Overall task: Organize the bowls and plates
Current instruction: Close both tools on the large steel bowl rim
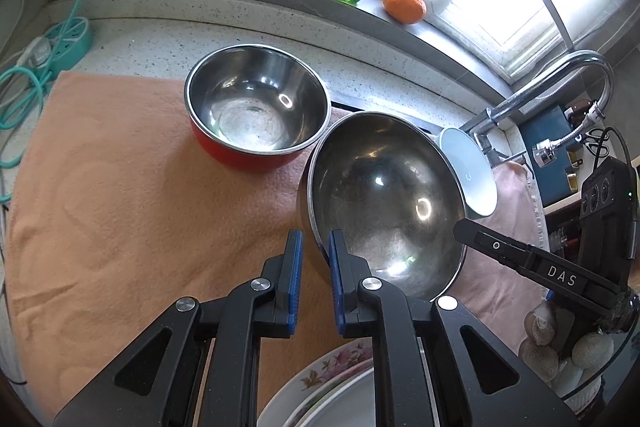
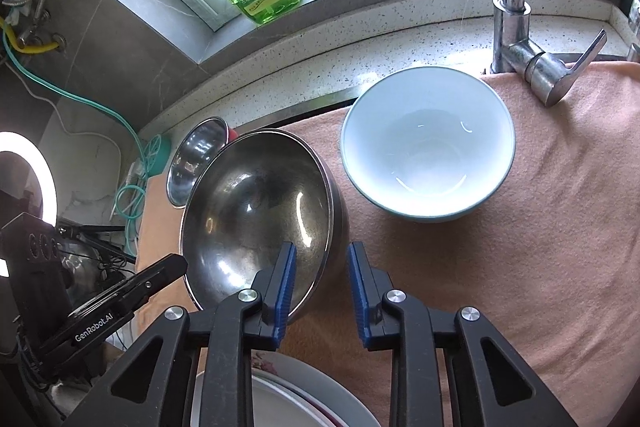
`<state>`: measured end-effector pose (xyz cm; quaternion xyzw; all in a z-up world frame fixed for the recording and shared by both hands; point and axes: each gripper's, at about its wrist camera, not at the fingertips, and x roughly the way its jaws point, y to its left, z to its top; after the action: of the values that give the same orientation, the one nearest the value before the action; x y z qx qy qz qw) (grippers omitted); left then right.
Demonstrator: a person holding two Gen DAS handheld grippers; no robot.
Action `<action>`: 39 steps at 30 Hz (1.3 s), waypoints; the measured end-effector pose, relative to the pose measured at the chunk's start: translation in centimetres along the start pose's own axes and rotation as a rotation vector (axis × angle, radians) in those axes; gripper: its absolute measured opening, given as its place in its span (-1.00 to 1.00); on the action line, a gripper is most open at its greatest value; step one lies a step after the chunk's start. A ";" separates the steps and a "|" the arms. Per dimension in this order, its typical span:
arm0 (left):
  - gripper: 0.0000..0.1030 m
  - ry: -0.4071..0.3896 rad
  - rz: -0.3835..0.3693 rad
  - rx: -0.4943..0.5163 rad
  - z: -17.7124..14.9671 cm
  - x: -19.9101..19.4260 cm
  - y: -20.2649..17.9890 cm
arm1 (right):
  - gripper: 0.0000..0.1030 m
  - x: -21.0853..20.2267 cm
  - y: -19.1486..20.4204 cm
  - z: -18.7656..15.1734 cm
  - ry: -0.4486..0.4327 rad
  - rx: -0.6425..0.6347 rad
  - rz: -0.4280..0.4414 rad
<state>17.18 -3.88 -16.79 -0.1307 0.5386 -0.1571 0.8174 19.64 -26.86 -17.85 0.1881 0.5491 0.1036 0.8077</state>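
Steel bowl [image 1: 384, 203] sits tilted on the orange towel [image 1: 120, 211]; my left gripper [image 1: 315, 259] straddles its near rim, jaws not quite closed on it. From my right gripper [image 2: 321, 271], released, it straddles the opposite rim.

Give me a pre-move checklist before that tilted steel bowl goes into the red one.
1. Left gripper astride the steel bowl rim: ok.
2. Right gripper astride the same rim: ok.
3. Both sets of jaws clamped firmly on the wall: cannot tell.
4. Steel bowl level: not ok, it is tilted.
5. Red bowl upright and empty: ok.
6. White bowl apart from the steel bowl: ok.
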 end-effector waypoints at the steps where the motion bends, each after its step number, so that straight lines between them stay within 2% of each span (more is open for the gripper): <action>1: -0.77 0.000 -0.001 -0.002 0.1 0.1 0.0 | -0.56 0.2 0.1 0.0 0.003 -0.001 -0.004; 11: -0.77 0.007 -0.005 0.009 0.2 0.7 0.0 | -0.75 1.0 0.1 0.2 0.023 -0.001 -0.018; 24: -0.77 -0.001 0.008 0.023 -0.2 0.4 -0.2 | -0.76 0.9 0.9 0.0 0.021 -0.034 -0.051; 39: -0.77 -0.037 0.016 0.001 -2.0 -2.2 1.3 | -0.75 -0.5 3.3 -1.9 0.010 -0.075 -0.036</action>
<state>14.69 -1.92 -16.19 -0.1289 0.5243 -0.1483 0.8286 17.79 -23.67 -16.69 0.1474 0.5523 0.1105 0.8130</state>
